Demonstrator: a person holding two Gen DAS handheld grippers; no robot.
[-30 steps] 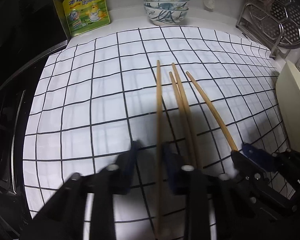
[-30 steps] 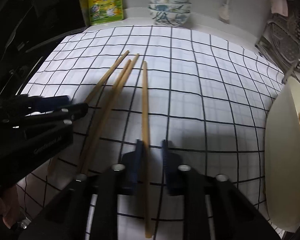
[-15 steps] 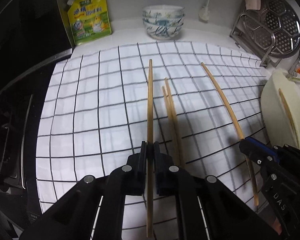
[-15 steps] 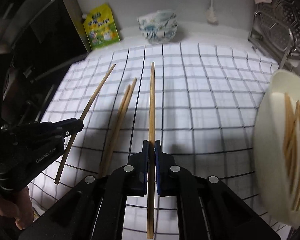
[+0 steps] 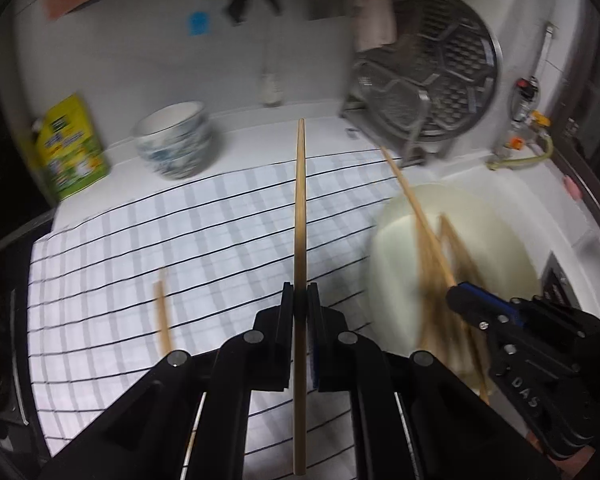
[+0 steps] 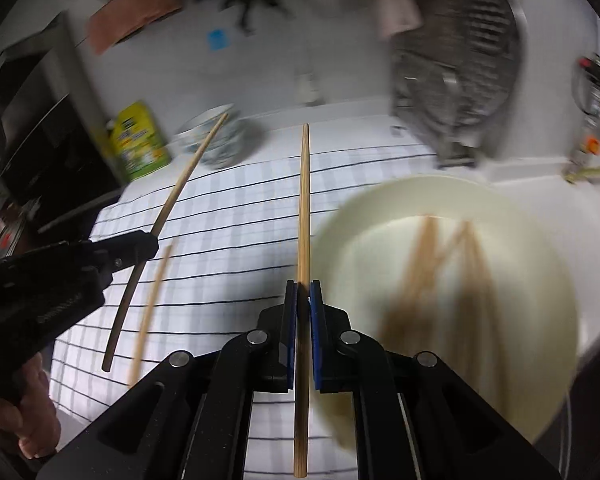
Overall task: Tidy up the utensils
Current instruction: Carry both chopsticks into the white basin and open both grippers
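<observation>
Left gripper [image 5: 300, 304]: jaws clamped on one wooden chopstick [image 5: 300, 240], gripped partway along its length, tip aimed toward the back wall, butt end sticking out below the pads. Same gripper seen from the right wrist view [image 6: 140, 246], at the left of the checked cloth [image 6: 228, 216], with a hand [image 6: 24, 412] wrapped round its handle.

Right gripper [image 6: 303, 296]: jaws pressed together on a second chopstick [image 6: 303, 220], also held partway along, tip pointing away, just left of the cream bowl [image 6: 548, 280]. Seen from the left wrist view [image 5: 460, 296], in front of the cream bowl's near side, its chopstick [image 5: 404, 188] slanting up and left across the bowl's rim.

Cream bowl: at the right edge of the checked cloth, holding a blurred bundle of chopsticks [image 6: 452, 280] lying inside; exact count not readable.

On the checked cloth, left of the cream bowl and well apart from it: at least one loose chopstick [image 6: 152, 304] lying flat, blurred, just beside the left gripper's stick; one or two, not readable.

Far from the cream bowl, at the back of the counter: stacked patterned bowls [image 5: 176, 144], a yellow-green pouch [image 5: 70, 148] to their left, and a metal steamer rack [image 5: 432, 80] leaning against the wall behind the cream bowl.
</observation>
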